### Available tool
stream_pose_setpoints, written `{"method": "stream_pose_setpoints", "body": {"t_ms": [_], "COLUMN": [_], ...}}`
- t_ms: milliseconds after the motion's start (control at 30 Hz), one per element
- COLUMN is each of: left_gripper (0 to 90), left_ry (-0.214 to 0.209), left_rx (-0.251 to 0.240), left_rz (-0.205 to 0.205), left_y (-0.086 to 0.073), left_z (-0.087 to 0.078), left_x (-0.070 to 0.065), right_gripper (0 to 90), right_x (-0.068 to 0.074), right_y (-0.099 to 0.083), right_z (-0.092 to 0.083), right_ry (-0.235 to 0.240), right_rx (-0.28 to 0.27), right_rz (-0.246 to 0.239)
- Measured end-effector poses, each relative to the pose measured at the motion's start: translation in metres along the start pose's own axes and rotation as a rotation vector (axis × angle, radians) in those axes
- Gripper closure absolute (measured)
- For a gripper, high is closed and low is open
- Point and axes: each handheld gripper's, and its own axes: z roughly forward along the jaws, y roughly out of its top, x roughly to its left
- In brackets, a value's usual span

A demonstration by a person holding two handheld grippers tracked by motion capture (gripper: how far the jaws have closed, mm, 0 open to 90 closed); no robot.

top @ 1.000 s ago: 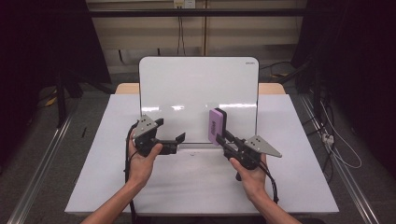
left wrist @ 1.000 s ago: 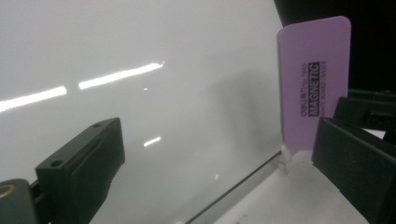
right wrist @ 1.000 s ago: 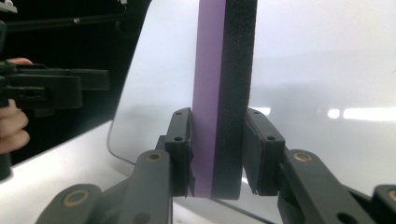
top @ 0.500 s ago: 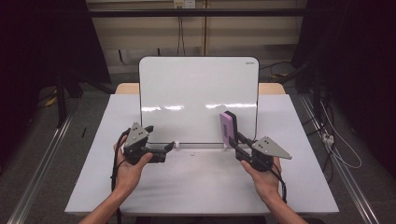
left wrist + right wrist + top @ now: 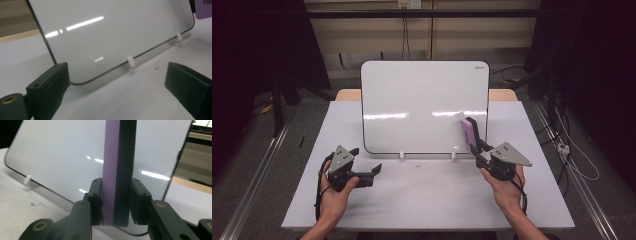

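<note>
While the right gripper (image 5: 475,145) clamps its fingers on a purple-and-black eraser (image 5: 470,133) before the whiteboard (image 5: 424,105), the board stands at the desk's (image 5: 427,200) far edge. Left gripper (image 5: 364,165) hangs near the desk's left edge, fingers spread wide and empty.

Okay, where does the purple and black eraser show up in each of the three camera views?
High view: the eraser is right of centre, held by the right hand-held gripper before the whiteboard's lower right part.
Left gripper view: a purple corner at the top right edge.
Right gripper view: dead centre, upright, clamped between the jaws.
Shared landmark: the whiteboard.
</note>
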Motion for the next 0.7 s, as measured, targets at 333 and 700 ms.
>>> {"method": "stream_pose_setpoints", "body": {"t_ms": [333,700], "left_gripper": [5.4,5.4], "left_ry": [0.022,0.044], "left_rx": [0.004,0.0], "left_rz": [-0.043,-0.002], "left_y": [-0.018,-0.019], "left_z": [-0.004,-0.004], "left_x": [0.007,0.005], "right_gripper": [66.8,66.6], "right_x": [-0.005,0.005], "right_y": [-0.001,-0.003], "right_z": [0.003,0.025], "right_ry": [-0.097,-0.115], "right_rx": [0.119,0.201], "right_rz": [-0.126,-0.218]}}
